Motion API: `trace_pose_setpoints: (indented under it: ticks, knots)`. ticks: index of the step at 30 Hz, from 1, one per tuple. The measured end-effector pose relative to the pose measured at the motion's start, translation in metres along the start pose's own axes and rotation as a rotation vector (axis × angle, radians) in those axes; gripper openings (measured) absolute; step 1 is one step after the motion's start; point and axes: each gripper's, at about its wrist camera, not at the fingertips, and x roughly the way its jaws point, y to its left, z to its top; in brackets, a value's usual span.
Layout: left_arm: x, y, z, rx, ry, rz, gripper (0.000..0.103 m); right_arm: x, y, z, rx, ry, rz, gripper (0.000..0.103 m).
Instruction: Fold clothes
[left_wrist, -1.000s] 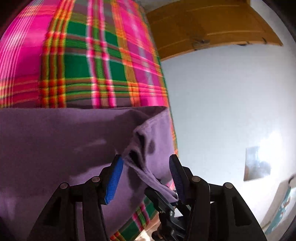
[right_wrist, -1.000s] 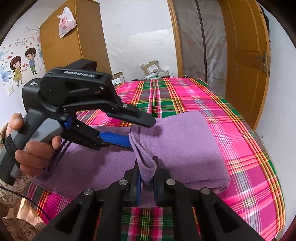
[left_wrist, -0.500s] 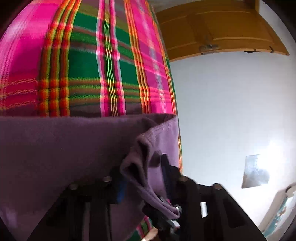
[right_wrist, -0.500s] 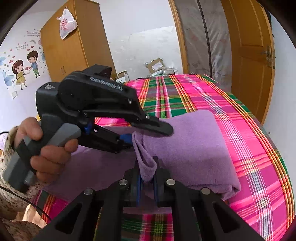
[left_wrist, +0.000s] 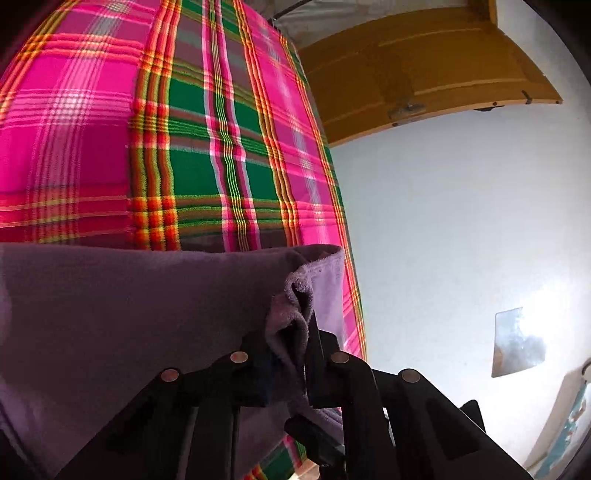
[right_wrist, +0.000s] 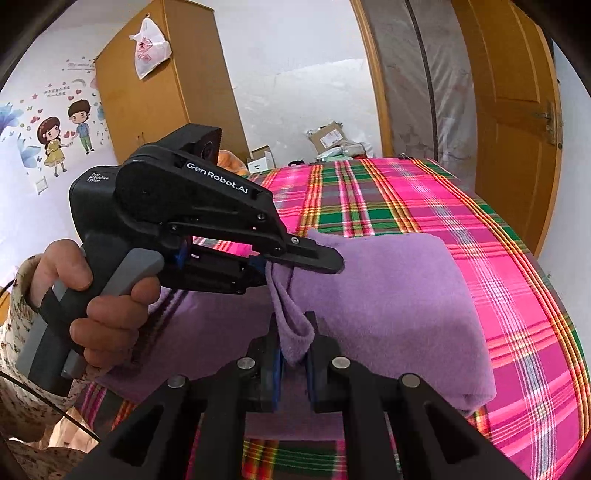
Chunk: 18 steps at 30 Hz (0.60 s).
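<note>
both hand-held grippers, left (left_wrist: 288, 354) just closed & right (right_wrist: 293, 354), pinch cloth (right_wrist: 388, 295) edge; lift evenly, keep taut over bed (right_wrist: 517, 295).

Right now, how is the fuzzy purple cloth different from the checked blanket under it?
The fuzzy purple cloth is one plain colour; the checked blanket has pink, green and yellow stripes. The cloth is folded and pinched up by the left claw and right claw; the blanket lies spread flat. Both are soft fabric.

I count one purple towel (right_wrist: 388, 295) on one plaid-covered bed (right_wrist: 517, 295). I hold two hand-held grippers: my left hand-held gripper (right_wrist: 269, 264) and my right hand-held gripper (right_wrist: 293, 363). Upper left hangs one plastic bag (right_wrist: 149, 48) on one wardrobe (right_wrist: 177, 96).
</note>
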Motion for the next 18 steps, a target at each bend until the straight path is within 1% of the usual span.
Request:
trace_pose_setpoints:
  ticks: [6,12,15,18]
  knots:
    - [-0.017,0.004,-0.001,-0.003,-0.007,0.015,0.011,0.0,0.016,0.003,-0.015,0.0,0.035,0.011]
    - [-0.039,0.013,-0.011,-0.007,-0.026,0.034,0.011,0.004,0.033,0.0,-0.029,0.013,0.069,0.011]
    - [-0.044,0.02,-0.013,-0.009,-0.028,0.051,0.011,0.008,0.038,-0.003,-0.037,0.029,0.076,0.011]
    - [-0.042,0.03,-0.012,-0.035,-0.023,0.07,0.011,0.017,0.04,-0.005,-0.037,0.055,0.082,0.011]
